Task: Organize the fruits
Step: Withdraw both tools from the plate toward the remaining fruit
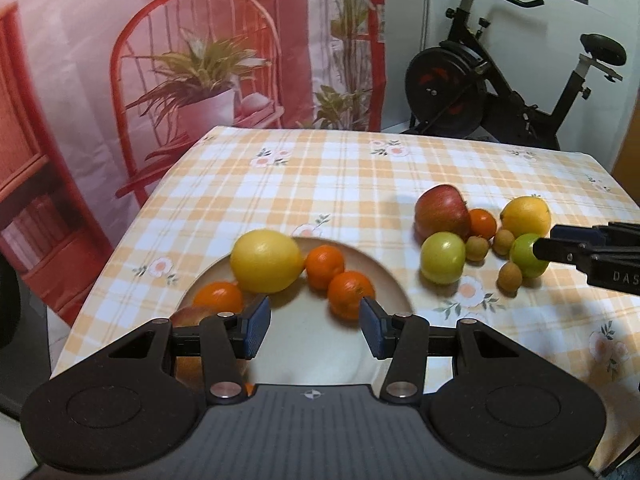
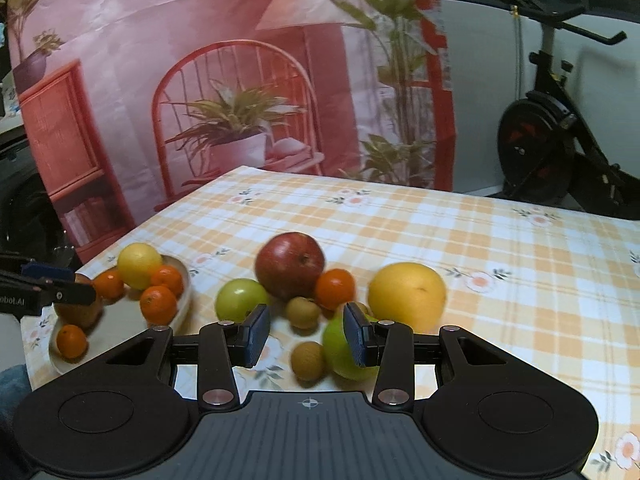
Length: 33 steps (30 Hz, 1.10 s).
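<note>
The checked tablecloth [image 1: 360,184] carried everything. At about nine o'clock on it sat the pale plate [image 1: 316,344], already holding a lemon [image 1: 266,266], several mandarins [image 1: 324,266] and a reddish apple half hidden behind a finger. The loose pile lay toward three o'clock: a red apple [image 2: 290,266], a large yellow citrus [image 2: 406,298], a green apple [image 2: 240,300], one stray mandarin [image 2: 335,284] and a few small brown longan-like fruits [image 2: 307,360].

The right gripper [image 2: 306,336] hung low over the near edge of that pile, fingers spread wide and empty. A second green fruit [image 2: 340,350] sat just inside its right pad [image 2: 358,338], partly behind it; whether they touched could not be told. The left gripper [image 1: 316,330] hovered over the plate, equally wide apart and holding nothing.

The step in hand appeared to be taking that green fruit. It would likely go best if the gripper slid toward three o'clock to centre the fruit between the pads, closed across its widest part, and lifted straight up, since the small brown fruit just beside it would probably roll if nudged. The plate's bare near centre, around six o'clock, looked like the safest landing spot.

Readable writing was scant: "DAS" on the right tool's body seen from the left camera, and "obot.AI" on the left tool seen from the right camera, both cut off.
</note>
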Available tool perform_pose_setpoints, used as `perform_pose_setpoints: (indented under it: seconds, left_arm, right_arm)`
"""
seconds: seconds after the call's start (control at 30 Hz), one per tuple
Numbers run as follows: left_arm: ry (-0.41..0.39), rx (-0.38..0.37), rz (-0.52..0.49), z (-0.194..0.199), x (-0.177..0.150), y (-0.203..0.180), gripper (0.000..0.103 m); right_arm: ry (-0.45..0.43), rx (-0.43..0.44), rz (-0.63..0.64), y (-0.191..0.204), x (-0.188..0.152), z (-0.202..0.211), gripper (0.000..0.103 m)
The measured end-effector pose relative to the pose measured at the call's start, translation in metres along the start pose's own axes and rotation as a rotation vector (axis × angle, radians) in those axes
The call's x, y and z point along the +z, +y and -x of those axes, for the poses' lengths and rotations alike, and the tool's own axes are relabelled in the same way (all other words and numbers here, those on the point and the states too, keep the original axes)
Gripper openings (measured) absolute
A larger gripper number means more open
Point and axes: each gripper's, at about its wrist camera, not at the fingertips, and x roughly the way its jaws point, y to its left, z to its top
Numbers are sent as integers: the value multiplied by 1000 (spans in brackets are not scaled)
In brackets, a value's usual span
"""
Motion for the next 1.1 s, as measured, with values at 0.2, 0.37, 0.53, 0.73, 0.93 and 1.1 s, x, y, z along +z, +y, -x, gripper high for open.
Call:
perform_pose_setpoints:
  seconds: [0.2,0.37,0.53,0.73,0.93,1.1]
  left_arm:
    - [-21,-22,-30,-3,11,-12,52]
    - [-29,-46,-53,-10,20,-24,52]
    - [-25,-74,-70,-17,24,-35,52]
    - [-28,-105,-91,-24,30,-42,52]
    - [-45,-140,-76,-32,36,-47,52]
    - [-70,-163,-43,-32,36,-47,52]
  right_arm:
    - [-4,-25,-28,-14,-6,7,38]
    - [-4,-36,-45,-22,-11,10,38]
    - [-11,-50,-69,-28,-16,12,38]
    - [-20,-65,-91,-34,-19,15,38]
    - [-9,-71,-80,-35,-16,13,38]
    - [23,-73,-49,-31,-12,11,38]
